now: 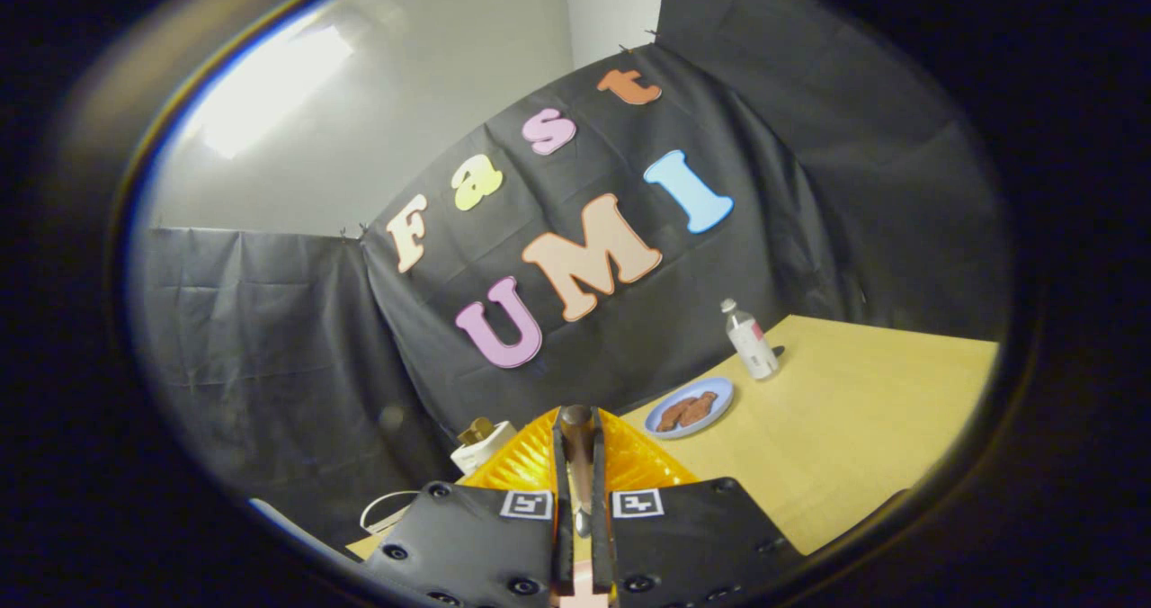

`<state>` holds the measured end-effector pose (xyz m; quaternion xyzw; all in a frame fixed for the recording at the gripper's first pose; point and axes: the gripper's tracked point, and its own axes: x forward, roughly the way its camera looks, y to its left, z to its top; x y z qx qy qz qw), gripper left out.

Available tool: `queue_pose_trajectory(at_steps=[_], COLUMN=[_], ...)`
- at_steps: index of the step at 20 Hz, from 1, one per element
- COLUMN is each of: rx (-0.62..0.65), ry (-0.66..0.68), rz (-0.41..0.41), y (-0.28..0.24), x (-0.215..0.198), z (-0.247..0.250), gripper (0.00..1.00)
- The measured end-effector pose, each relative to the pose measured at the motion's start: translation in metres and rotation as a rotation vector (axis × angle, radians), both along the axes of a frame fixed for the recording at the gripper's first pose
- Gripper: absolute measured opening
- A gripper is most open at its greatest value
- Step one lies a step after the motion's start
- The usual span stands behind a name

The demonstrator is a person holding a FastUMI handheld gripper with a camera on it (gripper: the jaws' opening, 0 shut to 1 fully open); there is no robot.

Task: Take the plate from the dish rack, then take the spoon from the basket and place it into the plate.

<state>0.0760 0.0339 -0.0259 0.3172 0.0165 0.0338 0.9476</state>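
Your gripper (582,464) is clamped on the brown-handled metal spoon (576,437), both fingers pressed against its handle, lifted above the orange ribbed basket (530,464). Judging by that, the spoon is out and only placing remains. Beyond, a small blue plate (691,407) holds brown pieces beside a clear plastic bottle (749,340) on the yellow table (854,428).

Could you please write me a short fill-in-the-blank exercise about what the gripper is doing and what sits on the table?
1. The gripper is shut on a ___.
2. The basket just behind the fingers is ___ in colour.
3. The plate beyond the fingers, holding brown food, is ___.
4. Beyond that plate stands a ___ with a white cap.

Missing words: spoon; orange; blue; bottle.
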Motion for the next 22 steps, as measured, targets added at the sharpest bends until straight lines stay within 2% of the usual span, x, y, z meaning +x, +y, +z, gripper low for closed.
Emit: queue_pose_trajectory(at_steps=[4,7,12,22], rx=[0.092,0.116,0.105,0.071], ry=[0.074,0.115,0.163,0.238], rz=[0.123,0.174,0.205,0.176], y=[0.027,0.037,0.045,0.037], x=[-0.028,-0.038,-0.041,-0.030], z=[-0.031,-0.054,-0.086,-0.122], gripper=[0.10,0.10,0.10,0.10])
